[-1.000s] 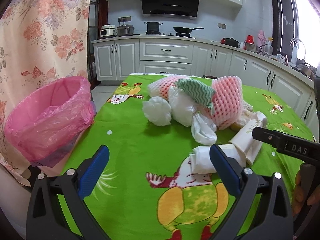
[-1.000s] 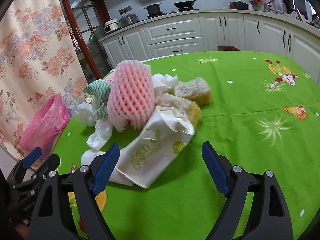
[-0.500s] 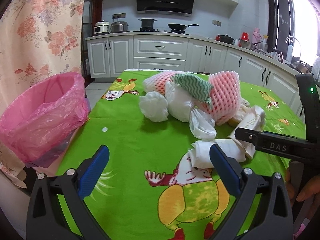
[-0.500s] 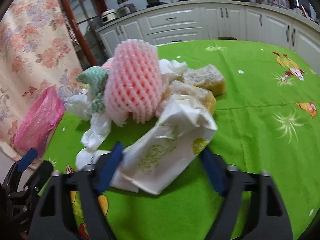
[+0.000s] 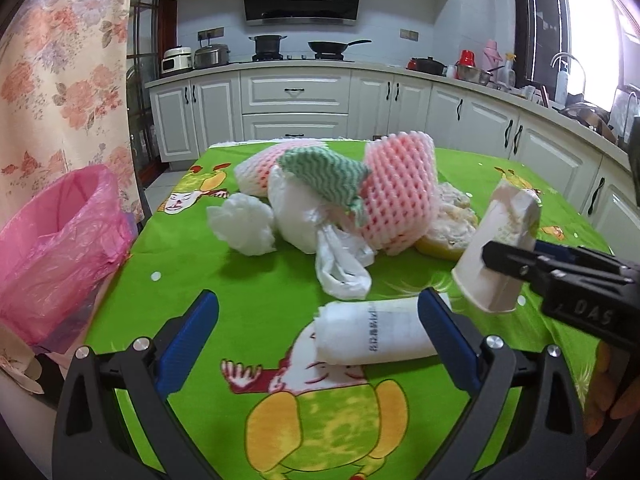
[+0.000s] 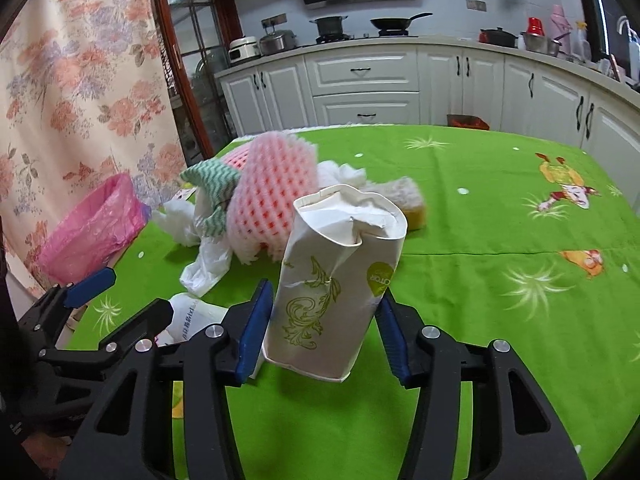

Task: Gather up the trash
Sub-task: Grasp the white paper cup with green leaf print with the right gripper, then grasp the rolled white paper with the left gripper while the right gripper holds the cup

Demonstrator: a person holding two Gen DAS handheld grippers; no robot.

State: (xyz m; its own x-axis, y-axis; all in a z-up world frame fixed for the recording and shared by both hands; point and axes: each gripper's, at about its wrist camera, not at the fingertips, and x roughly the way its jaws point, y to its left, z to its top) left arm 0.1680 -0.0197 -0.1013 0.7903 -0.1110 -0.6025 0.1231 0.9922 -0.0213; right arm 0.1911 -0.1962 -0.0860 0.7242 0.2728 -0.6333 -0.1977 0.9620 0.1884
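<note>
My right gripper (image 6: 326, 322) is shut on a white paper bag (image 6: 340, 284) with green print and holds it upright above the green tablecloth; the bag also shows in the left wrist view (image 5: 496, 252). My left gripper (image 5: 320, 340) is open and empty, low over the table, with a rolled white paper (image 5: 376, 340) just beyond its right finger. A trash pile lies behind: pink foam net (image 5: 400, 196), green-striped cloth (image 5: 324, 176), white plastic bags (image 5: 296, 216), sponge pieces (image 5: 452, 220).
A bin with a pink liner (image 5: 60, 248) stands off the table's left edge; it also shows in the right wrist view (image 6: 92, 228). A floral curtain (image 5: 60, 80) hangs at the left. Kitchen cabinets (image 5: 296, 104) run behind the table.
My right gripper has closed on the white paper bag and lifted it upright off the table. The left gripper has stayed open and drawn slightly nearer the rolled paper.
</note>
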